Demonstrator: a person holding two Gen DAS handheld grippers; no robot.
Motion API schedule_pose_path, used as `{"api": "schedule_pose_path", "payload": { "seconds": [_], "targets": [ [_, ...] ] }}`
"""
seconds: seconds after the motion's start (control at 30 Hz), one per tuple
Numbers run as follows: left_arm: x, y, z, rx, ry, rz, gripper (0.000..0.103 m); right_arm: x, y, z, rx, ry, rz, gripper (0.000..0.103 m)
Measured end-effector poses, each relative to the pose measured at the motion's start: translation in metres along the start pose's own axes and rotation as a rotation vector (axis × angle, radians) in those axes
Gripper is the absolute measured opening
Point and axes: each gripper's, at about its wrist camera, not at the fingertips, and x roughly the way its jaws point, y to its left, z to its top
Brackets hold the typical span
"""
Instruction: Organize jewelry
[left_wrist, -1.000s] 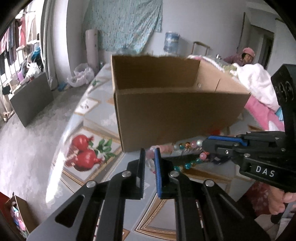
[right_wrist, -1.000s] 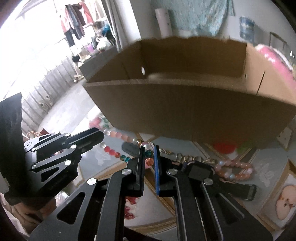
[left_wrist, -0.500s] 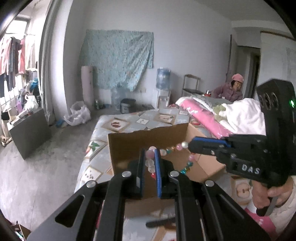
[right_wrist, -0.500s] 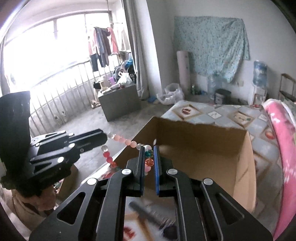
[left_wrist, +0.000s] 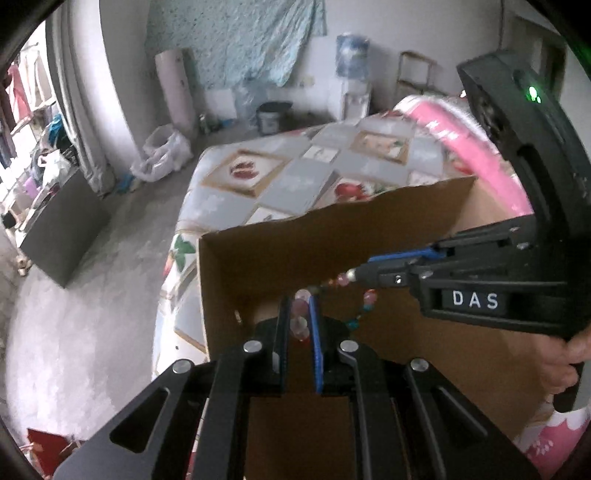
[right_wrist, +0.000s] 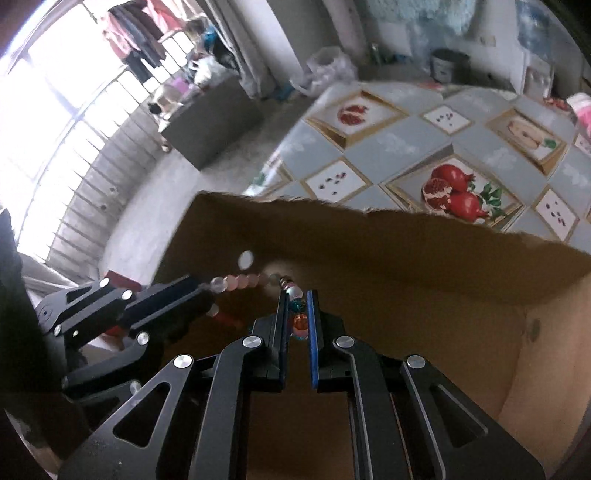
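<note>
Both grippers reach over the near rim into the open cardboard box (left_wrist: 288, 251), which stands on the patterned tablecloth (right_wrist: 399, 140). The left gripper (left_wrist: 298, 325) lies to the left, the right gripper (right_wrist: 295, 314) to its right, their tips near each other inside the box. The bead bracelet (right_wrist: 240, 282) stretches between them, one end pinched in each. Behind the box the cloth runs back toward a bucket (left_wrist: 274, 116) and a water dispenser (left_wrist: 352, 74) at the far wall. A plastic bag (left_wrist: 160, 155) lies on the floor to the left.
</note>
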Motion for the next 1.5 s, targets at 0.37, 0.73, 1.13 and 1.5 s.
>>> {"api": "schedule_pose_path", "payload": {
  "seconds": [0.37,0.73,1.13,1.5],
  "targets": [
    [-0.041,0.011,-0.001,-0.039,-0.111,-0.006,0.040,-0.061,-0.001,-0.006,0.038,-0.184,-0.006,0.034],
    [-0.150,0.008,-0.111,-0.018,-0.276,-0.096,0.071,-0.196,0.066,-0.186,-0.053,-0.556,0.015,0.071],
    [-0.072,-0.027,-0.208,-0.019,0.011,-0.022,0.082,-0.063,0.086,-0.274,0.091,-0.189,-0.381,0.079],
    [-0.034,-0.047,-0.223,-0.019,0.032,0.116,0.088,-0.039,0.082,-0.290,0.120,-0.142,-0.433,0.079]
  ]
}}
